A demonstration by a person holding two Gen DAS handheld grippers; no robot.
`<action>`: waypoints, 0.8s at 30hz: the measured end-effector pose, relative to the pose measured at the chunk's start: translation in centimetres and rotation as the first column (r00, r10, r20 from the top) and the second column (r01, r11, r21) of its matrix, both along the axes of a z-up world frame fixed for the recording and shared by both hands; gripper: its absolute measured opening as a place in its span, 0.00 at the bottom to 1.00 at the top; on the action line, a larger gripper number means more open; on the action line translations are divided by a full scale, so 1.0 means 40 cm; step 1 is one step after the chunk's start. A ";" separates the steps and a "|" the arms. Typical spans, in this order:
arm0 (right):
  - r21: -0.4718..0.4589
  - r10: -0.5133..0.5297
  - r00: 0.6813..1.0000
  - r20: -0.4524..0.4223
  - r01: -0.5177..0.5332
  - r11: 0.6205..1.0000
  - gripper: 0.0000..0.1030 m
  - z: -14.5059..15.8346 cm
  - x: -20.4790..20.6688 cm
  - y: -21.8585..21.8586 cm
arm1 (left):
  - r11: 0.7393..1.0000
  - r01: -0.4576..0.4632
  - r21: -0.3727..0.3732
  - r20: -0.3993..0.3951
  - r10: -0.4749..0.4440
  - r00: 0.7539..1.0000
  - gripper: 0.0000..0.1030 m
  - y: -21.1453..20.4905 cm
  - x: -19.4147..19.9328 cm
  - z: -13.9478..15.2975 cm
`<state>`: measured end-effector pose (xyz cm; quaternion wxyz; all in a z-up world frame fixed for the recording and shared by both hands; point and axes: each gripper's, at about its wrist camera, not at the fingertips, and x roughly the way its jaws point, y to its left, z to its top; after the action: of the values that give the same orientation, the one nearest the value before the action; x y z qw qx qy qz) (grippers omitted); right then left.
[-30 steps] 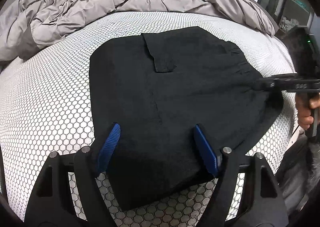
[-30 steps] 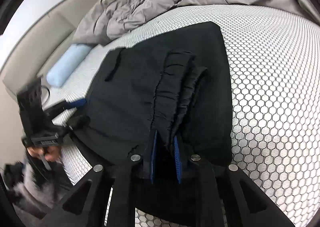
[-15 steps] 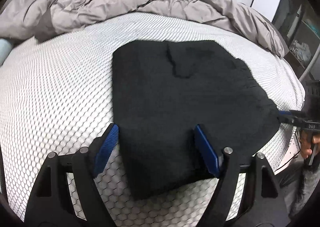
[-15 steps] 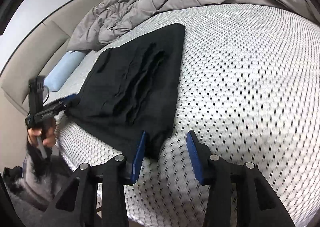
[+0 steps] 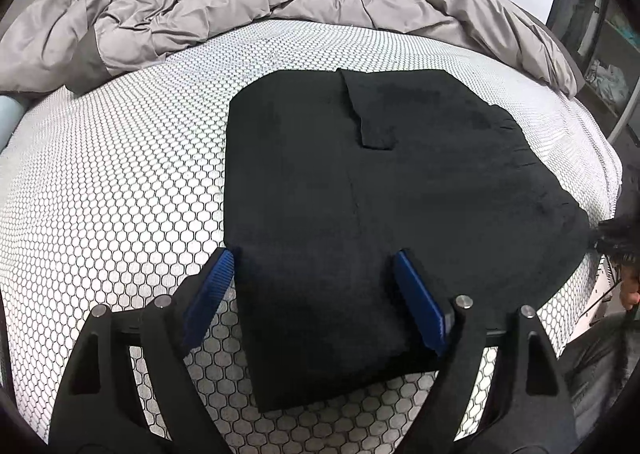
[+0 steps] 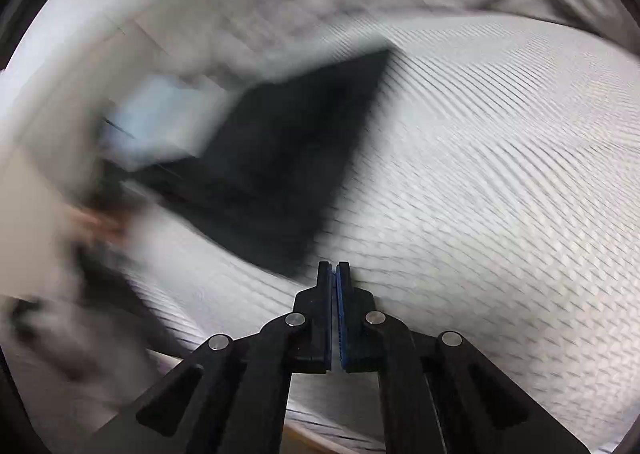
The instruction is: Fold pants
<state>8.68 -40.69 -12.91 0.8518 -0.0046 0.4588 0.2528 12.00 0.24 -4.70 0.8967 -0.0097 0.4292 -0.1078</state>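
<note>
Your folded black pants (image 5: 360,194) lie flat on the honeycomb-patterned mattress (image 5: 120,182), with the rumpled grey duvet (image 5: 240,2) heaped beyond their far edge; your left gripper (image 5: 316,294) stands at the pants' near end with its blue pads (image 5: 420,306) spread wide, and its jaws have just been opening further; the cloth lies between them, yet neither pad presses on it, so nothing is held there; the pants' near corner runs under the gripper's black frame and is partly hidden; at the pants' right tip something dark and a bit of your hand (image 5: 630,294) are cut off by the picture's edge, too little to make out. Your right wrist view is badly smeared; the pants (image 6: 288,158) show only as a dark wedge left of and beyond your right gripper (image 6: 333,268), whose fingers are pressed together with nothing between them, over bare mattress (image 6: 480,194) just off the pants' near corner; whether the tips touch the cloth cannot be told; a pale blue shape (image 6: 160,122) beyond the pants' left side is too blurred to name.
</note>
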 end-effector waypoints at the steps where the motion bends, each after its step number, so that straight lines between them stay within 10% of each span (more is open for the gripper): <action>1: 0.057 -0.009 1.000 0.029 0.008 0.998 0.02 0.028 -0.009 -0.015 | 1.000 -0.007 0.002 0.003 0.007 1.000 0.78 0.003 -0.004 0.003; 4: 0.184 -0.076 0.985 0.155 0.047 0.982 0.31 0.106 -0.032 -0.052 | 1.000 -0.014 -0.008 0.028 0.014 1.000 0.78 0.019 -0.020 0.025; 7: 0.293 -0.064 0.988 0.141 0.020 0.956 0.34 0.128 -0.003 -0.022 | 0.997 -0.016 -0.072 0.046 0.019 0.999 0.78 0.048 -0.033 0.045; 15: 0.205 0.038 0.999 0.003 -0.038 0.978 0.47 0.056 0.149 0.184 | 1.000 -0.011 -0.014 -0.009 0.010 1.000 0.78 0.023 -0.022 -0.002; 18: 0.205 0.007 1.000 0.009 -0.009 0.979 0.15 0.054 0.168 0.194 | 1.000 -0.014 -0.022 -0.012 0.013 1.000 0.78 0.019 -0.025 -0.005; 24: 0.190 0.049 0.997 0.055 -0.059 0.980 0.12 0.087 0.087 0.180 | 0.999 0.001 -0.036 -0.011 -0.002 1.000 0.78 0.023 -0.037 -0.002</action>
<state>12.16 -33.47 -9.45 0.8524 0.0583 0.4106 0.3186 10.52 1.15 -4.77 0.8940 -0.0260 0.4320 -0.1160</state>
